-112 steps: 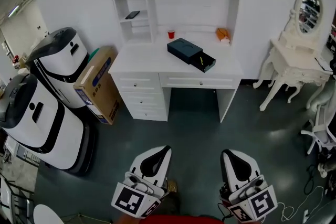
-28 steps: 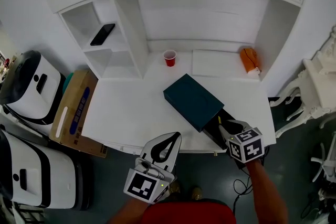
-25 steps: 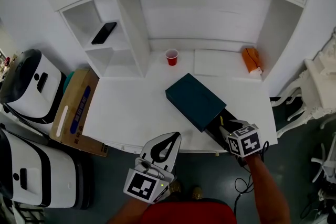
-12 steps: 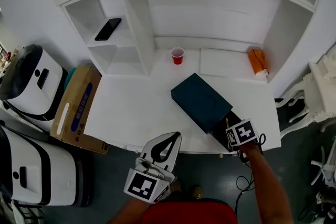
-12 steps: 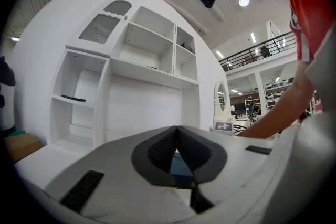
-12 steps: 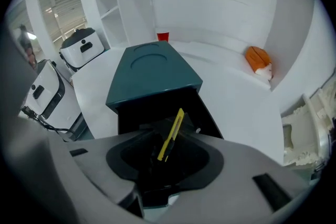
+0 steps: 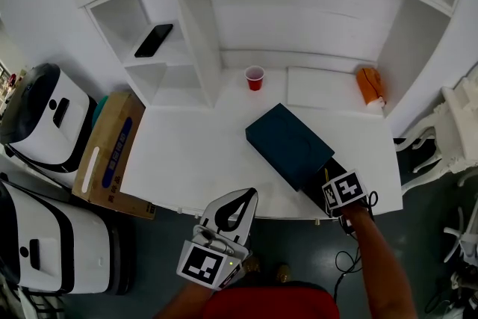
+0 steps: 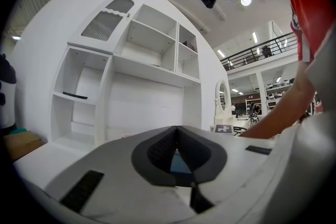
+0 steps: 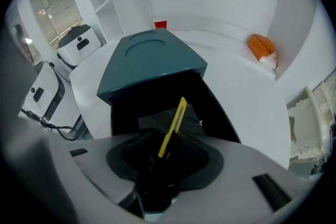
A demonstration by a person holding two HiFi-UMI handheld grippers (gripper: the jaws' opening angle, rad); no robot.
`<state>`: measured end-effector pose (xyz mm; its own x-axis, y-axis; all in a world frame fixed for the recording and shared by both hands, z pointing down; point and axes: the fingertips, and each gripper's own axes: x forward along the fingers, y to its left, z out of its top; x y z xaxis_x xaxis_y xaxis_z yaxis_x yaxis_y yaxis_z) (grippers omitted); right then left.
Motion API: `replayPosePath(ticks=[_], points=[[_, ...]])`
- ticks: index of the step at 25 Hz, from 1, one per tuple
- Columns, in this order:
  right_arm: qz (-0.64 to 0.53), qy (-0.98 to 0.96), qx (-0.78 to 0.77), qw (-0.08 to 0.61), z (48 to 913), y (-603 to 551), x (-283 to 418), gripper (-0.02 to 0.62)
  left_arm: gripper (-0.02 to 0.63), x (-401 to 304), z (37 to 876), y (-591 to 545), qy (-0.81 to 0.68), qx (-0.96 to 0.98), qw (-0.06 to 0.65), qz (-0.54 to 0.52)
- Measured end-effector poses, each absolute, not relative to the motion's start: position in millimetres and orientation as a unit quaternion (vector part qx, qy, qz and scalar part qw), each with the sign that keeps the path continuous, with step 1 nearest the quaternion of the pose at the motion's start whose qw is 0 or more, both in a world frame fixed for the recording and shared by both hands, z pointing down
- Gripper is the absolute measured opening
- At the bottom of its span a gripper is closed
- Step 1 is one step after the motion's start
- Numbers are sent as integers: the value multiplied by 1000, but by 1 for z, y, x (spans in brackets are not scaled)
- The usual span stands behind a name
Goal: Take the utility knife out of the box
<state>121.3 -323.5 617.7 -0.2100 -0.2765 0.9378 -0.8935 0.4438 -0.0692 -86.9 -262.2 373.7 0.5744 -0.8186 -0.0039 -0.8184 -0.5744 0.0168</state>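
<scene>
A dark teal box (image 7: 288,145) lies slantwise on the white desk (image 7: 190,160), its black drawer (image 9: 210,113) pulled out toward the front right corner. In the drawer lies a yellow utility knife (image 9: 174,124). My right gripper (image 9: 165,160) points steeply down into the drawer. Its jaws have just been opening and stand open, with the knife's near end between them and no pad pressing on it. From the head view only its marker cube (image 7: 344,190) shows, covering the drawer. My left gripper (image 7: 237,195) is shut and empty, off the desk's front edge.
A red cup (image 7: 255,78) and an orange object (image 7: 370,84) stand at the back of the desk. A phone (image 7: 153,39) lies on a left shelf. A cardboard box (image 7: 110,153) and white machines (image 7: 45,116) stand on the floor at left.
My right gripper has sunk toward the open drawer and tipped further down. The left gripper has stayed nearly where it was.
</scene>
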Motion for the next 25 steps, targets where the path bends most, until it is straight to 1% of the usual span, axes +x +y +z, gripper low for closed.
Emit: replayPosePath(ticks=[5, 9, 10, 22, 25], points=[[332, -708, 414, 467, 618, -323, 121, 137, 7, -86, 376, -263, -460, 888, 8, -3], [340, -709, 420, 454, 617, -322, 120, 76, 8, -85, 376, -264, -459, 888, 8, -1], [341, -709, 422, 451, 617, -323, 120, 71, 7, -84, 376, -264, -459, 888, 9, -1], [358, -712, 450, 402, 596, -318, 131, 69, 8, -81, 374, -262, -456, 890, 8, -6], [350, -725, 465, 368, 580, -316, 134, 69, 8, -77, 373, -260, -452, 892, 7, -6]])
